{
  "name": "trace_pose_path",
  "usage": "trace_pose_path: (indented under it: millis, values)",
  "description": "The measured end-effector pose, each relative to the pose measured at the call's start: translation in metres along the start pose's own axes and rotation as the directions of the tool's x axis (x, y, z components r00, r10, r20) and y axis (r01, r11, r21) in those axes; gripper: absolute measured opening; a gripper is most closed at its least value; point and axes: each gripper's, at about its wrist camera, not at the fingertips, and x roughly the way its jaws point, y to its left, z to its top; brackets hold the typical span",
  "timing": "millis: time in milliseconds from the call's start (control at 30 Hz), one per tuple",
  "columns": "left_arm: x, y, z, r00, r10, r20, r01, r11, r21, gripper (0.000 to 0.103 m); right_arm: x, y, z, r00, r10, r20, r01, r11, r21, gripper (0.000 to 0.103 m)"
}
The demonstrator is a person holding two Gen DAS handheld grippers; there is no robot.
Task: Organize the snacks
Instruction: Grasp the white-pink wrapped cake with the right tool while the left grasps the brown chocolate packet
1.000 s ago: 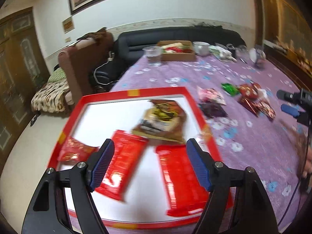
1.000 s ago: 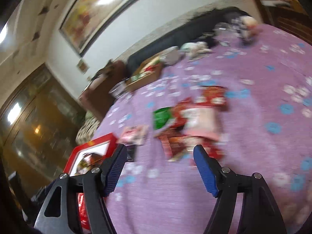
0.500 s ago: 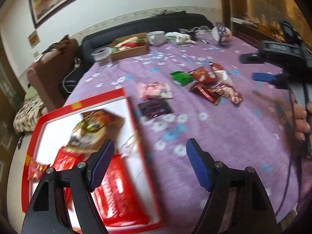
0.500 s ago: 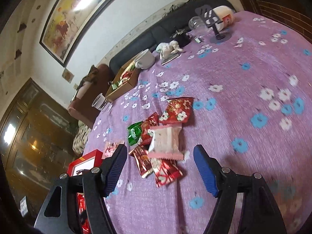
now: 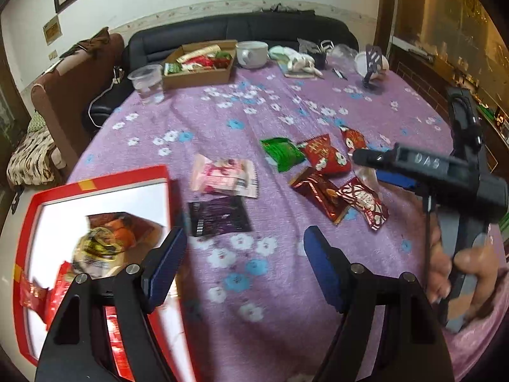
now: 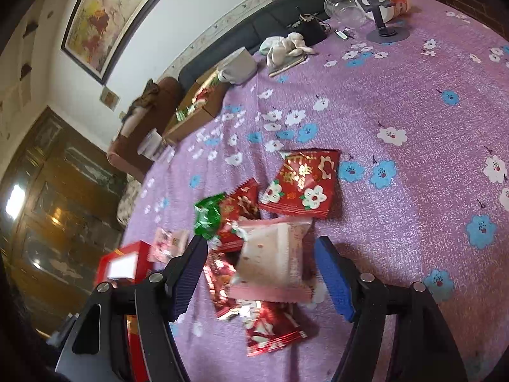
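You swung the left gripper [image 5: 245, 264] away from the red tray [image 5: 95, 181], which a second earlier filled its view, out over the purple tablecloth [image 5: 222, 121]; its jaws stood spread and empty. You brought the right gripper [image 6: 261, 273] down onto the loose snack pile, and its jaws were closing around the pale pink packet [image 6: 273, 258], pads not yet pressing on it. Several packets already lay in the tray; the green packet [image 5: 281, 152], the red packets and the dark purple packet [image 5: 218, 216] remained on the cloth. Judged from this, a fresh pick was beginning.
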Motion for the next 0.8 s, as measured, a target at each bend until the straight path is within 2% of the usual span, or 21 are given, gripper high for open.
trace_pose_path:
  millis: [33,100,133,200,300,433,633,700,800]
  values:
    - [0.005,-0.007,0.002,1.000,-0.002,-0.009,0.002,1.000,0.004,0.076,0.003,0.001,-0.001,1.000,-0.022,-0.008,0.022,1.000,-0.016,0.066]
    - [0.014,-0.017,0.005,1.000,0.003,-0.020,-0.003,1.000,0.013,0.076,0.008,0.001,-0.003,0.998,-0.052,-0.021,0.051,0.998,-0.037,0.049]
    - [0.017,-0.021,0.007,1.000,0.005,-0.022,-0.005,1.000,0.015,0.076,0.007,0.002,-0.003,0.997,-0.073,-0.008,0.073,0.996,-0.053,0.044]
    - [0.026,-0.028,0.012,1.000,0.016,-0.026,-0.015,1.000,0.018,0.076,0.005,0.001,-0.003,0.996,-0.088,0.006,0.089,0.995,-0.053,0.041]
    - [0.042,-0.034,0.020,0.998,0.017,-0.060,-0.017,1.000,-0.004,0.076,0.000,-0.006,-0.002,0.995,-0.098,0.020,0.098,0.995,-0.026,0.039]
    - [0.064,-0.040,0.032,0.993,-0.026,-0.117,0.017,0.997,-0.075,0.076,-0.013,-0.019,0.005,0.997,-0.040,0.061,0.038,0.998,0.049,0.039]
    - [0.094,-0.048,0.043,0.985,-0.027,-0.172,0.002,0.990,-0.139,0.076,-0.016,-0.025,0.007,0.998,-0.017,0.058,0.011,0.995,0.099,0.039]
    - [0.102,-0.048,0.045,0.981,-0.055,-0.185,0.022,0.984,-0.175,0.076,-0.017,-0.028,0.008,0.998,-0.007,0.058,0.000,0.993,0.115,0.039]
    - [0.105,-0.055,0.046,0.984,-0.017,-0.177,-0.009,0.989,-0.147,0.076,-0.016,-0.029,0.008,0.999,0.000,0.052,-0.007,0.992,0.122,0.038]
